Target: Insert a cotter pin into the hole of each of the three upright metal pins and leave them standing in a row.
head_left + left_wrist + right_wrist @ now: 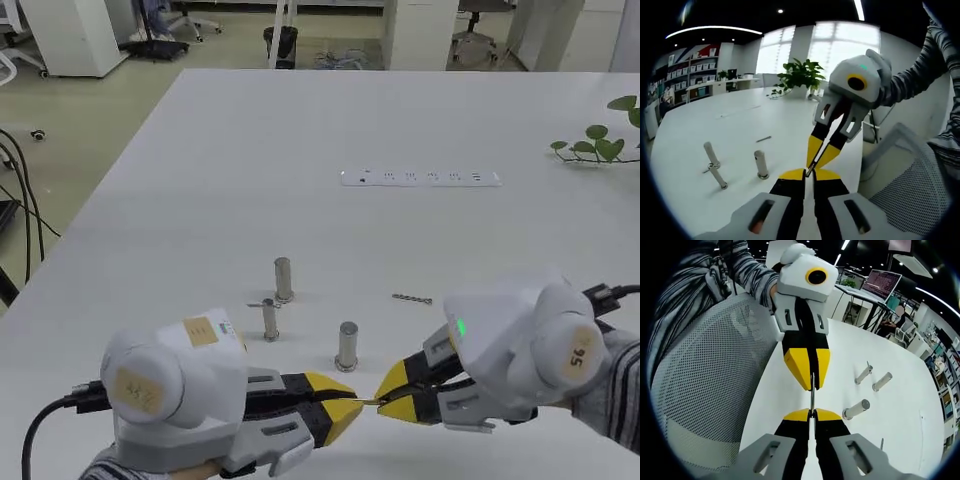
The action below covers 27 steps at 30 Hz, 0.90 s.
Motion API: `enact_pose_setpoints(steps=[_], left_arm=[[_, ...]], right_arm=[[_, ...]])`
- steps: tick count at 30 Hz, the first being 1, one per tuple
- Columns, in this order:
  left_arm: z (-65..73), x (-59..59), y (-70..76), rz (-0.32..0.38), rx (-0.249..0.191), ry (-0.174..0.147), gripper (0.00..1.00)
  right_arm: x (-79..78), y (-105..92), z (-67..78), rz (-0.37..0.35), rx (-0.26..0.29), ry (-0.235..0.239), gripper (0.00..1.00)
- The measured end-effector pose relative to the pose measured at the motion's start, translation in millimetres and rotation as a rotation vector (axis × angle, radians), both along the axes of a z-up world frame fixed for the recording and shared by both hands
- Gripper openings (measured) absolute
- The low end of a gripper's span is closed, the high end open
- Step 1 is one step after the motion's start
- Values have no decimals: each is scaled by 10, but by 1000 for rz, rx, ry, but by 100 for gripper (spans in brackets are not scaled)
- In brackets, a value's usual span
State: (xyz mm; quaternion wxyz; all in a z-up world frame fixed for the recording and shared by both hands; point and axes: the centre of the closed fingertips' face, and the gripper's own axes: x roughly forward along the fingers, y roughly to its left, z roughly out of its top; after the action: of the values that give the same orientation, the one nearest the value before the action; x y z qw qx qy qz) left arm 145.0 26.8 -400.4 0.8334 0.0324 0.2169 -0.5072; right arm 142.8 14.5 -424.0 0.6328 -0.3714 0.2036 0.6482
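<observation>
Left gripper (pixel 352 410) and right gripper (pixel 388 392) meet tip to tip. Both are pinched narrow on one cotter pin (pixel 370 402), just in front of the nearest upright pin (pixel 347 345). The right gripper view shows its long axis running gripper to gripper; the head view shows just a glint. Behind-left of that pin: middle upright pin (pixel 270 320), cross-pinned, then far upright pin (pixel 283 279). Behind-right: spare cotter pin (pixel 411 298).

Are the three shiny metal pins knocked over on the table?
No, all three metal pins stand upright on the white table.
</observation>
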Motion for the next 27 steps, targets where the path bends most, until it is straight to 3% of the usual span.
enact_pose_setpoints(steps=[9, 16, 18, 23, 27], left_arm=[[45, 175, 55, 96, 18, -67, 22], [-30, 356, 166, 199, 92, -122, 25], [-57, 403, 194, 242, 109, -121, 26], [-77, 491, 182, 309, 99, -126, 28], [-164, 553, 171, 331, 148, -149, 28]], right_arm=[[197, -85, 0, -99, -8, -39, 0], [393, -185, -1, -193, -30, -69, 0], [440, -209, -18, -214, -35, -71, 0], [547, -265, -68, -249, -70, -97, 0], [654, -289, -98, -282, -78, -109, 0]])
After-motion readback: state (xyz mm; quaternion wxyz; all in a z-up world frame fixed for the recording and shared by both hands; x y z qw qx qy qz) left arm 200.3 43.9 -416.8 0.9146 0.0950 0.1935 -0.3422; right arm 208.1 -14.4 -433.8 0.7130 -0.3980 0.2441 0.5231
